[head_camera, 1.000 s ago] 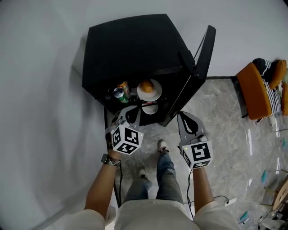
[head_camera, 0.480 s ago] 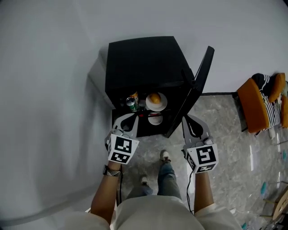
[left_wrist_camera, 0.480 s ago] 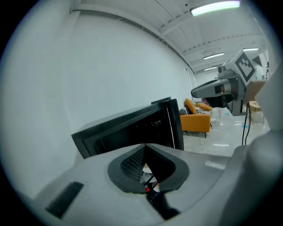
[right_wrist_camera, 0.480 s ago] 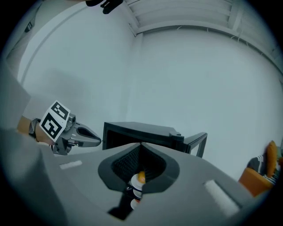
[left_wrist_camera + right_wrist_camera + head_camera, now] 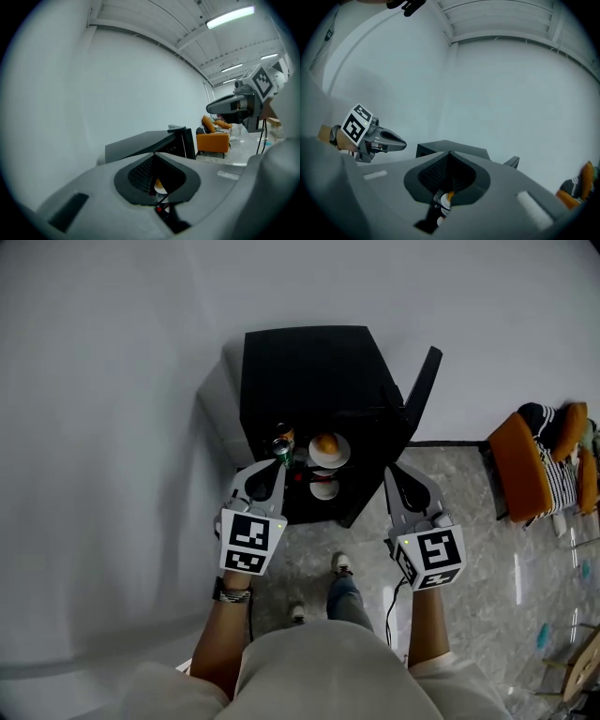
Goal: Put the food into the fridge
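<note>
A black mini fridge (image 5: 314, 371) stands against the wall with its door (image 5: 419, 395) swung open to the right. Inside, an orange on a white plate (image 5: 327, 447) sits on the upper shelf beside two cans (image 5: 281, 445), and a white dish (image 5: 324, 488) lies on the shelf below. My left gripper (image 5: 270, 470) is held in front of the fridge's left side, shut and empty. Level with it, my right gripper (image 5: 399, 474) hangs near the door's edge, its jaws also together with nothing in them. Each gripper view looks over closed jaws (image 5: 157, 155) (image 5: 449, 153) at the fridge top.
An orange chair (image 5: 530, 460) with striped cloth stands at the right on the marble floor (image 5: 469, 521). The person's legs and shoes (image 5: 342, 568) are below the grippers. A grey wall (image 5: 112, 427) runs along the left and behind the fridge.
Both grippers have risen and drawn back from the fridge opening, still shut. The head camera has risen too, so the fridge looks smaller and farther below.
</note>
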`<state>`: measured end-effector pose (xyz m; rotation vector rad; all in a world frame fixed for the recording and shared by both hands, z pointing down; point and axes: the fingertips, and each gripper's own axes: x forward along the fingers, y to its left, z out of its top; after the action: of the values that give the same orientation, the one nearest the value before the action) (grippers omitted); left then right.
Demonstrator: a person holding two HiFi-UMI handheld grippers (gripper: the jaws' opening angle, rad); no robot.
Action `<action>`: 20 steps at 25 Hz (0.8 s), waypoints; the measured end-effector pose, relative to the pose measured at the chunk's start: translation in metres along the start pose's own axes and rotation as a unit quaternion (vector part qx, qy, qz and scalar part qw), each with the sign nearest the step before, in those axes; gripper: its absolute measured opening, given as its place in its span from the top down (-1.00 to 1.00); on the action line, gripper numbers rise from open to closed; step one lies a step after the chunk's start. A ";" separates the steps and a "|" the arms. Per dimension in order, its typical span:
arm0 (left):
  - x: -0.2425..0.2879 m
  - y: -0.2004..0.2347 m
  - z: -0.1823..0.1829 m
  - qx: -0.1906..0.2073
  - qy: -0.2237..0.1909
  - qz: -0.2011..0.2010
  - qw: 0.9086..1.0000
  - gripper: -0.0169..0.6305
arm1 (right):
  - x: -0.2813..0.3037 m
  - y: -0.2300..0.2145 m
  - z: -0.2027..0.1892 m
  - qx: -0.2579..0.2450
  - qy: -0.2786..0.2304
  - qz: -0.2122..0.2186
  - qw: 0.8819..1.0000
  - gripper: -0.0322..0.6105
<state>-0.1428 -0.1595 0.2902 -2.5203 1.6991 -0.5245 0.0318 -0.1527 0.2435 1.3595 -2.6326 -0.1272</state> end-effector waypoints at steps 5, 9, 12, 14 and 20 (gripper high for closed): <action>-0.027 -0.006 0.024 0.017 -0.031 -0.010 0.999 0.93 | -0.015 0.019 0.025 -0.012 -0.015 0.004 1.000 0.88; -0.047 -0.014 0.034 0.035 -0.049 -0.019 0.998 0.93 | -0.028 0.036 0.034 -0.015 -0.023 0.007 1.000 0.88; -0.059 -0.020 0.039 0.043 -0.059 -0.026 0.997 0.93 | -0.036 0.046 0.039 -0.016 -0.029 0.001 0.999 0.88; -0.065 -0.020 0.043 0.044 -0.062 -0.028 0.997 0.93 | -0.039 0.051 0.041 -0.020 -0.028 -0.004 0.999 0.89; -0.072 -0.021 0.048 0.045 -0.068 -0.032 0.996 0.93 | -0.040 0.061 0.046 -0.022 -0.027 -0.007 0.999 0.89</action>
<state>-0.1332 -0.0924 0.2323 -2.4915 1.5192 -0.4123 -0.0031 -0.0853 0.2035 1.3785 -2.6490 -0.2253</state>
